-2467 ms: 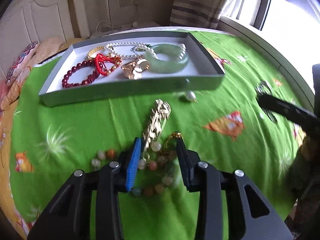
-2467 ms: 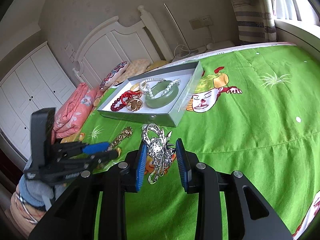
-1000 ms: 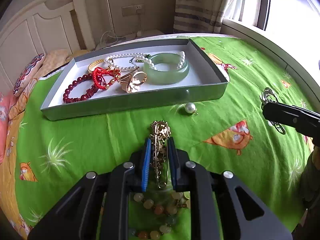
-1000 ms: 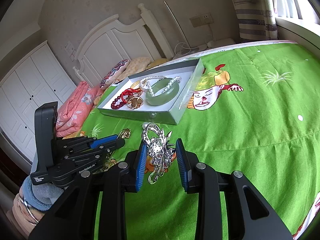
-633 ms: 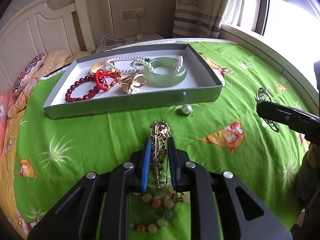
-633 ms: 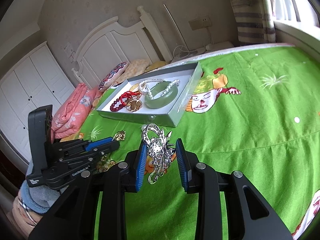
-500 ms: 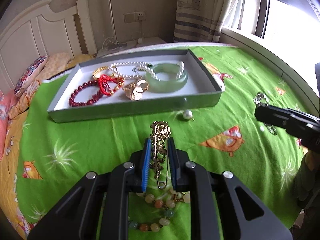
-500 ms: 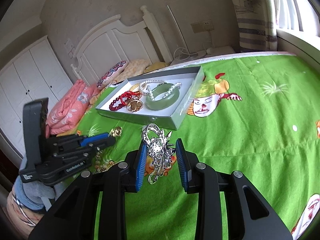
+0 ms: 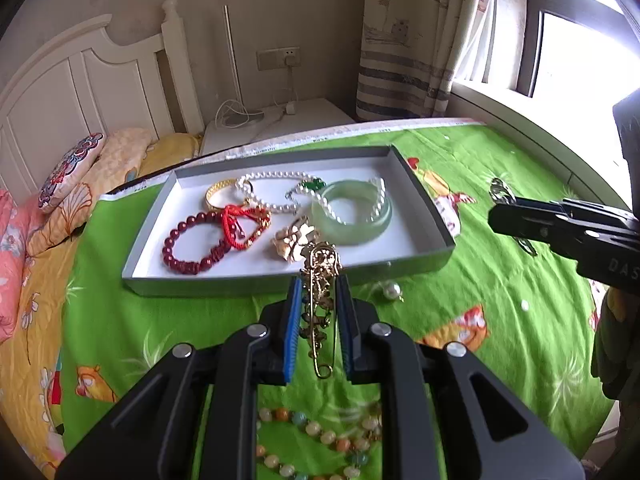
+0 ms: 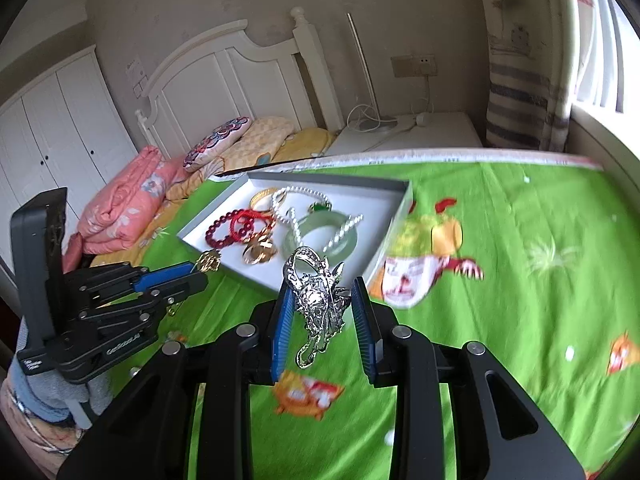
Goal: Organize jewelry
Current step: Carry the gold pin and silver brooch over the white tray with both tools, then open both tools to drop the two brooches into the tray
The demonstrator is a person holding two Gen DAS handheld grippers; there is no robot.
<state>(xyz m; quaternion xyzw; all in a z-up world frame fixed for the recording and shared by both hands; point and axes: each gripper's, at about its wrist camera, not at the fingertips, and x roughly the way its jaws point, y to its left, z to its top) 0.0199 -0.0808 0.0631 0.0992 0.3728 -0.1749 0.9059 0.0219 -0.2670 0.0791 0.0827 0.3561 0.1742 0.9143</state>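
While each tool clamps one brooch, left tool [image 9: 318, 300] gold brooch [image 9: 320, 280], right tool [image 10: 320, 308] silver brooch [image 10: 318, 300].

L hand-held gripper [image 9: 319, 300] angled down, jaws narrow, clamped on gold brooch [image 9: 320, 280]. R hand-held gripper [image 10: 320, 300] likewise, on silver brooch [image 10: 318, 300].

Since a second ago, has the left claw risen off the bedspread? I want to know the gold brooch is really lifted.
Yes. The left claw with the gold brooch has moved up toward the gray tray; the brooch tip now overlaps the tray's near wall.
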